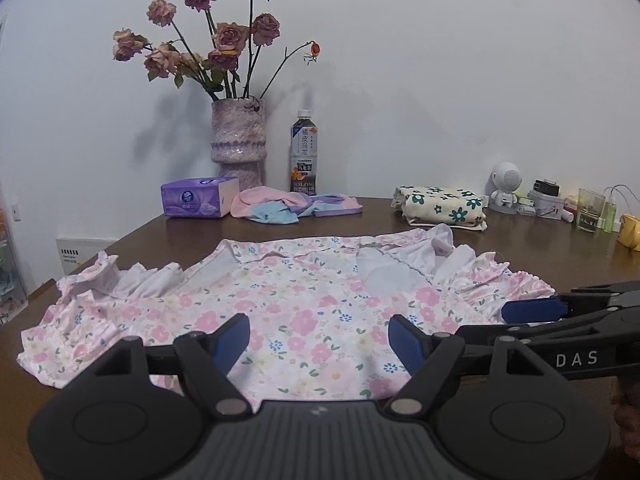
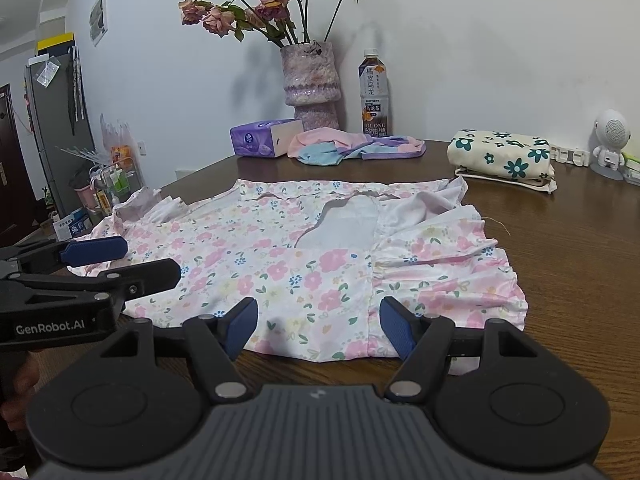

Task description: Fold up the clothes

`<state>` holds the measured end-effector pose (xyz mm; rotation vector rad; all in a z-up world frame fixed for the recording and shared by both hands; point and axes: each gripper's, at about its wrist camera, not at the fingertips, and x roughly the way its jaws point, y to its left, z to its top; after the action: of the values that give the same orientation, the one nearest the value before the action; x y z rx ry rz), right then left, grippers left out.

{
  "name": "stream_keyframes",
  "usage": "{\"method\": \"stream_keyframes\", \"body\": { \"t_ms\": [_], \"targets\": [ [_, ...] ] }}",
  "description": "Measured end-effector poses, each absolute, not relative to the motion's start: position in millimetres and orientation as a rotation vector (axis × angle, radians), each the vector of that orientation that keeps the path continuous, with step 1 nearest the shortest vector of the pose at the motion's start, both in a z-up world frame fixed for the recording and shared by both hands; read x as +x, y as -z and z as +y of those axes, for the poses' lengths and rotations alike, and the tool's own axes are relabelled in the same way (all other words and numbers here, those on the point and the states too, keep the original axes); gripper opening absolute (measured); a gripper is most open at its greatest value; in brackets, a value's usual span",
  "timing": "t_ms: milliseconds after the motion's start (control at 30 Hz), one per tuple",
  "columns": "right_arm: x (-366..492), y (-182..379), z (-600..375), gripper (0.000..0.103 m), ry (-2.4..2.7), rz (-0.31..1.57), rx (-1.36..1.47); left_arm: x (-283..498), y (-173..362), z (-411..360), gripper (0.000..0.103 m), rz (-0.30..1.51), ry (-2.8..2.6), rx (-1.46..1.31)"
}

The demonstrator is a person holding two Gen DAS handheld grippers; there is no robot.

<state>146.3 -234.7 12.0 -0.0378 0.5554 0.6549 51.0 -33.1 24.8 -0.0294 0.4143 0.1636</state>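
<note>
Pink-flowered garment (image 1: pixel 280 304) is spread flat on the brown counter (image 2: pixel 580 264). Left gripper (image 1: pixel 319 340) and right gripper (image 2: pixel 319 326) are held wide apart at its 6 o'clock edge, nothing gripped.

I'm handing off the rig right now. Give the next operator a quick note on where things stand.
Left gripper: open, empty, over the near hem.
Right gripper: open, empty, at the near hem by the right ruffled sleeve.
Pink floral cotton garment: spread flat on the brown wooden table, unfolded.
Done: cream bundle with green flowers lies folded at the back right.
Left: fold the garment; the crumpled pink, blue and purple cloth looks unfolded.
</note>
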Motion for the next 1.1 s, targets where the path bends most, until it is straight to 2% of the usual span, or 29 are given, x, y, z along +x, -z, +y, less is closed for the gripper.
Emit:
{"method": "stream_keyframes", "body": {
  "t_ms": [1100],
  "targets": [
    [143, -20, -245, 0.07, -0.663, 0.529, 0.019, 58, -30, -32, 0.075, 0.455, -0.209, -0.069]
  ]
}}
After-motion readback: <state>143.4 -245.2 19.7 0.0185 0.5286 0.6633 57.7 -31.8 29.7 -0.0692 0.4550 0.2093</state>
